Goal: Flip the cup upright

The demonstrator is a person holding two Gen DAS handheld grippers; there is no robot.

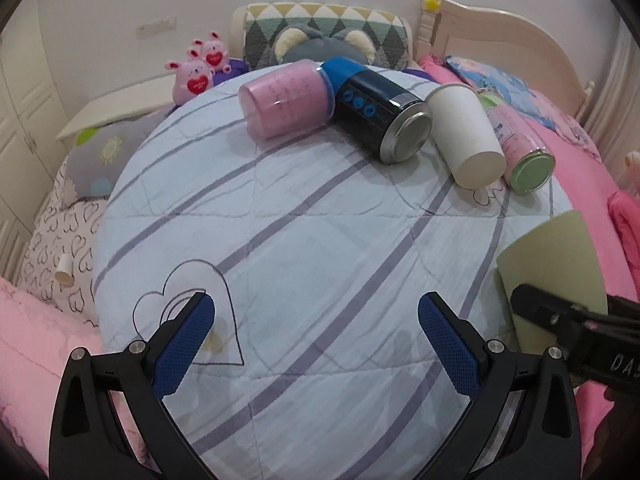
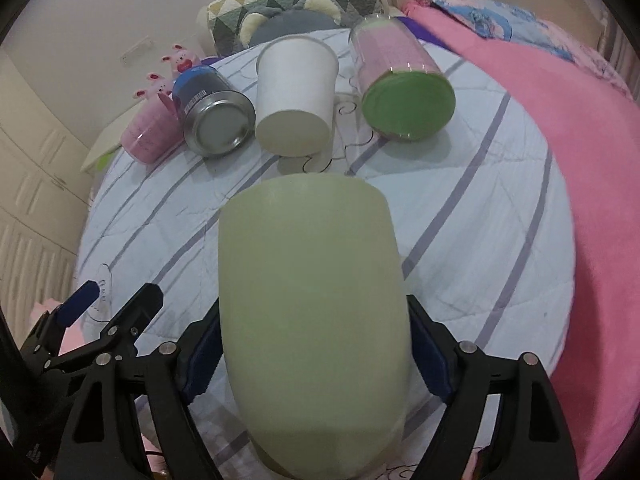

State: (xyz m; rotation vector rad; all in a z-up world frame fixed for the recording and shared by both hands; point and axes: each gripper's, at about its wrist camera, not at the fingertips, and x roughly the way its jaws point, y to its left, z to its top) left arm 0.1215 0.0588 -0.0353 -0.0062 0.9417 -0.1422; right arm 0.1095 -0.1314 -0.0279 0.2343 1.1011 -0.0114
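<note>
A pale green cup [image 2: 316,320] fills the middle of the right wrist view, lying along the fingers with its flat base pointing away. My right gripper [image 2: 316,356] is shut on the pale green cup, its blue pads pressed on both sides. The cup also shows at the right edge of the left wrist view [image 1: 552,264], with the right gripper's black finger across it. My left gripper [image 1: 316,332] is open and empty over the light blue striped quilt [image 1: 320,240].
Lying on the quilt at the back: a pink jar [image 1: 284,98], a dark blue tin [image 1: 380,112], a white paper cup [image 1: 466,136] and a pink jar with a green lid [image 1: 524,152]. A pink blanket [image 2: 560,128] lies right, pillows and plush toys [image 1: 198,70] behind.
</note>
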